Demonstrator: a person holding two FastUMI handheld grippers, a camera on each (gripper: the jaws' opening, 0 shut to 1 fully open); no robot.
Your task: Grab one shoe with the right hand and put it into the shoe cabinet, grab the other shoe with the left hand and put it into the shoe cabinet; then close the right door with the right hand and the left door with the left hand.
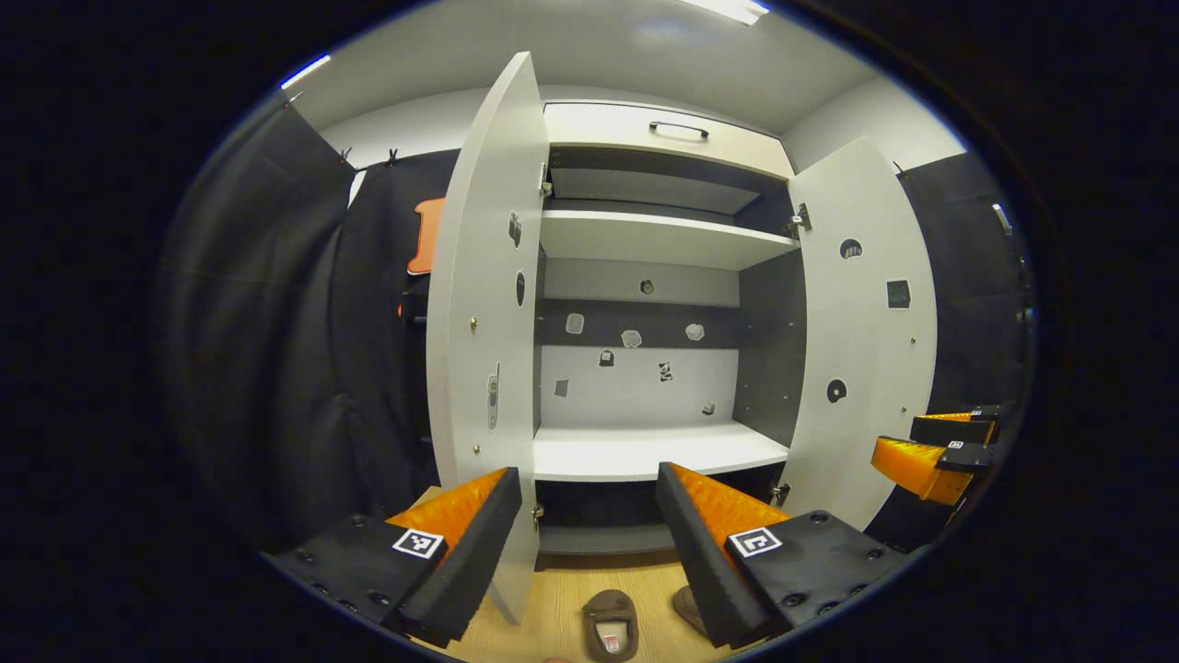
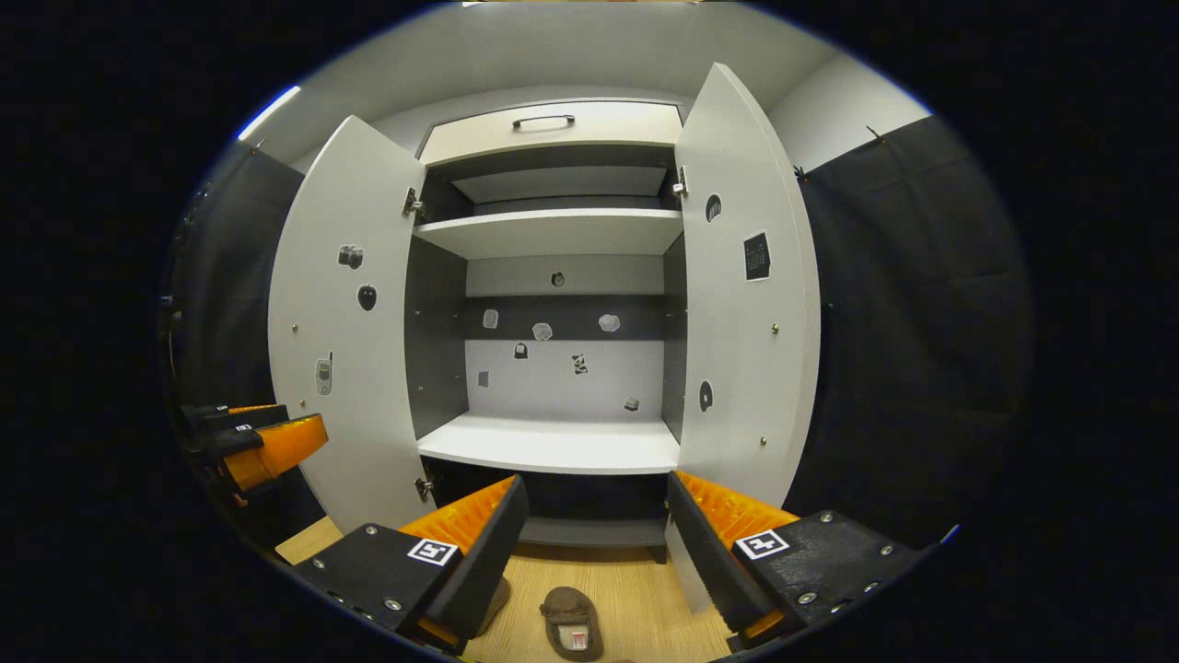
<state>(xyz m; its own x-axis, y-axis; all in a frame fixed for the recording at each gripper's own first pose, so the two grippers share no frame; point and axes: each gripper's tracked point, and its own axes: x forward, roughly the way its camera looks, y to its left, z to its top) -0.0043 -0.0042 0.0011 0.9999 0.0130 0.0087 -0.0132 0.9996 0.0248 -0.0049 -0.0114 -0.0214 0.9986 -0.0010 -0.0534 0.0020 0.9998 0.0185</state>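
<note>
Right gripper view looks straight into the shoe cabinet [image 2: 553, 442], with both doors swung wide open. The right hand-held gripper [image 2: 589, 543] has its two fingers spread apart and holds nothing. A brown shoe [image 2: 571, 622] lies on the wooden floor [image 2: 636, 589] just below and between those fingers. The second shoe [image 2: 493, 599] seems to peek out behind the finger on the left, but it is mostly hidden, so that is a guess.

In the left gripper view, the left hand-held gripper [image 1: 589, 539] is also released and empty. One shoe [image 1: 610, 626] sits on the floor between its fingers, and the other [image 1: 686, 608] hides partly behind the finger on the right. The right hand-held gripper shows far off beside the right door [image 1: 861, 331].

No shoe is in the cabinet yet, so the first step is the right hand's grab. To do it well, I would dip the right hand-held gripper down over one shoe, pinch its sides firmly, then lift it onto the lower white shelf [image 2: 562, 447], keeping clear of the left door [image 2: 350, 331]
</note>
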